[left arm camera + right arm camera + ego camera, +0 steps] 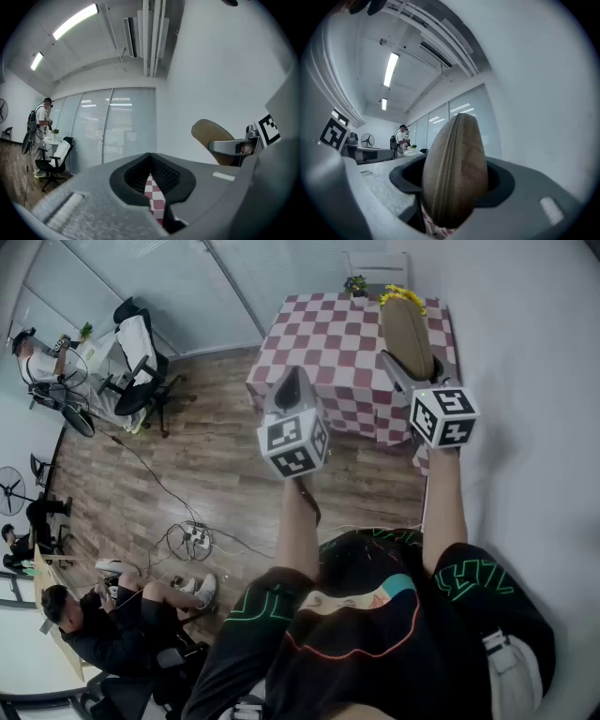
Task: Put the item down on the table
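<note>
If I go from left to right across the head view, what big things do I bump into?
You'd meet the fan → chair → left gripper → right gripper, which is holding the pouch.

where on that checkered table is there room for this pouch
Bare: left and middle of the checkered table, from the near edge up to the plant. Crowded: far right corner, by plant and yellow flowers. The pouch in the right claw hides the right side.

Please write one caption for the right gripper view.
Right tool grips a tan oval zippered pouch before a white wall.
</note>
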`<state>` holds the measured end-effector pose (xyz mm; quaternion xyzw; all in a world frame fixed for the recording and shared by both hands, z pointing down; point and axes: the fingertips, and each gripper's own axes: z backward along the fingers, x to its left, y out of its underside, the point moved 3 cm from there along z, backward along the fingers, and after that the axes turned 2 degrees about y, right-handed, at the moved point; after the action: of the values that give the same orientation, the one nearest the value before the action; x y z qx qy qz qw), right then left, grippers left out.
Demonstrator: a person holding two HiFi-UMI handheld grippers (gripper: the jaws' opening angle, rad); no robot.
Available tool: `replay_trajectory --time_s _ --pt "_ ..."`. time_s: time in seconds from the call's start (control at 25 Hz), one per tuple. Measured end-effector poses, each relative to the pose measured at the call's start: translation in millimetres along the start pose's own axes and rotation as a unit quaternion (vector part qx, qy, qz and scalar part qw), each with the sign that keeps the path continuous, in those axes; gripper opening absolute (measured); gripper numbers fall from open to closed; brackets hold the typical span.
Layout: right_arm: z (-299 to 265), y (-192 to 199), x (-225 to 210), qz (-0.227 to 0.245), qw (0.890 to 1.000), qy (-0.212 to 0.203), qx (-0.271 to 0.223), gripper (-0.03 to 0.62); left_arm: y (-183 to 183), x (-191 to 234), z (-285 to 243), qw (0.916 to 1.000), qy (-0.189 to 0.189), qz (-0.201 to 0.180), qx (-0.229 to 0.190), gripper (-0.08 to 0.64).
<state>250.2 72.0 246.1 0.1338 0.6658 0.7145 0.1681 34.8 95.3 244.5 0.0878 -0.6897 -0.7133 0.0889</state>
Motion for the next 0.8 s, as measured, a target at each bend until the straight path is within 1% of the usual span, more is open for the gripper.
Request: replay_trajectory --time_s 0.12,0.28,0.44,0.72,0.8 --pt "-1.0 1.3 -5.8 -0.003 1.000 -0.001 0.003 0.288 3.6 -2.3 -3.2 1.0000 0.001 0.000 0.005 0.009" --pt "2.1 0.2 -10.7 -0.029 1.000 0.001 0.007 0.288 3.1 -6.1 -0.8 0.9999 0.006 0.001 0.010 0.008" --pt "7.2 2.1 -12.4 -0.031 0.999 0.005 0.012 0.288 5.5 -3.8 0.1 0.9998 0.005 0.007 0.016 0.008" --pt "16.3 12.9 -47.8 -0.071 0.996 0.046 0.002 0.288 22.0 4.8 -2.6 0.9996 0.005 0.007 0.027 0.009" --pt "14.8 13.5 -55.1 -0.073 0.996 0.055 -0.001 0.288 23.3 10.4 -10.6 0.9996 0.004 0.013 0.026 0.009"
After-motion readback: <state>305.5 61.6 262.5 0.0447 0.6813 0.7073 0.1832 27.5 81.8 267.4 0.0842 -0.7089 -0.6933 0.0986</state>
